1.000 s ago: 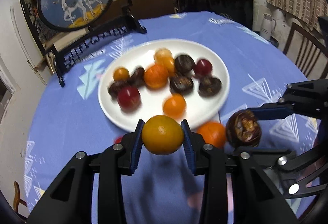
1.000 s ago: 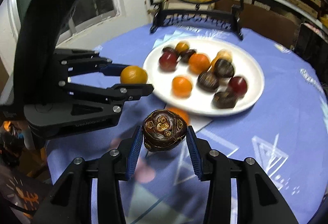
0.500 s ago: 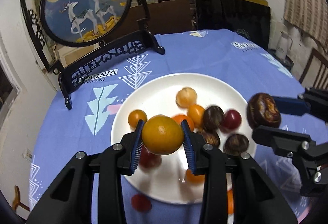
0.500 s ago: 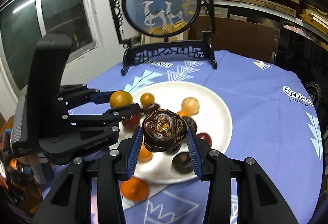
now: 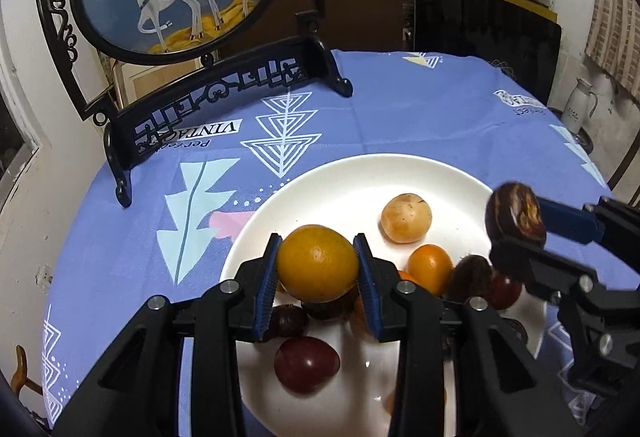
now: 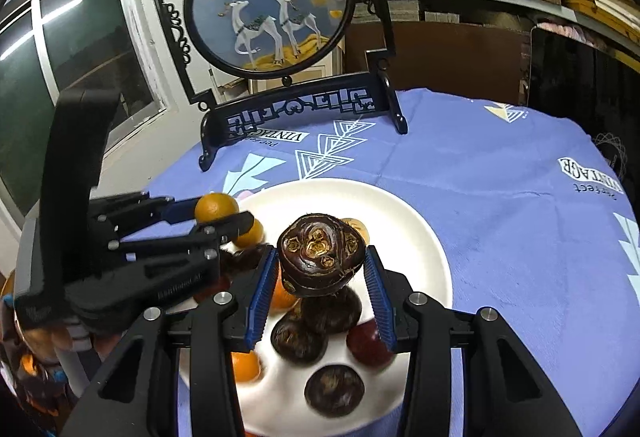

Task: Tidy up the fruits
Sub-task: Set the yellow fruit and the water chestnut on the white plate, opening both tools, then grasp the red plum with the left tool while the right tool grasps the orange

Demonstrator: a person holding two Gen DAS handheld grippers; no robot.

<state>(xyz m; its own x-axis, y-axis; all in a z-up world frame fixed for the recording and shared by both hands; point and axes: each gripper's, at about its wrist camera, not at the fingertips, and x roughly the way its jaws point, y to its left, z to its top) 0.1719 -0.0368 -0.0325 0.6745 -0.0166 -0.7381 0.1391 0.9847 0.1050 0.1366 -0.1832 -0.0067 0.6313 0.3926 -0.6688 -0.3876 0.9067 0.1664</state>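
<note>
— Well, left wrist view?
— Left claw (image 5: 316, 269) grips an orange (image 5: 318, 263) above the white plate (image 5: 344, 177).
— Right wrist view?
— Right claw (image 6: 320, 273) clamps a dark brown fruit (image 6: 320, 260) over the plate's fruits, on the blue-clothed tabletop (image 6: 500, 217).

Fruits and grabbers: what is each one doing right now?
left gripper: shut on the orange, above the plate.
orange: held in the air.
right gripper: shut on the dark brown fruit.
dark brown fruit: held above the plate.
plate: on the tablecloth, holding fruit.
pale round fruit: lying on the plate.
</note>
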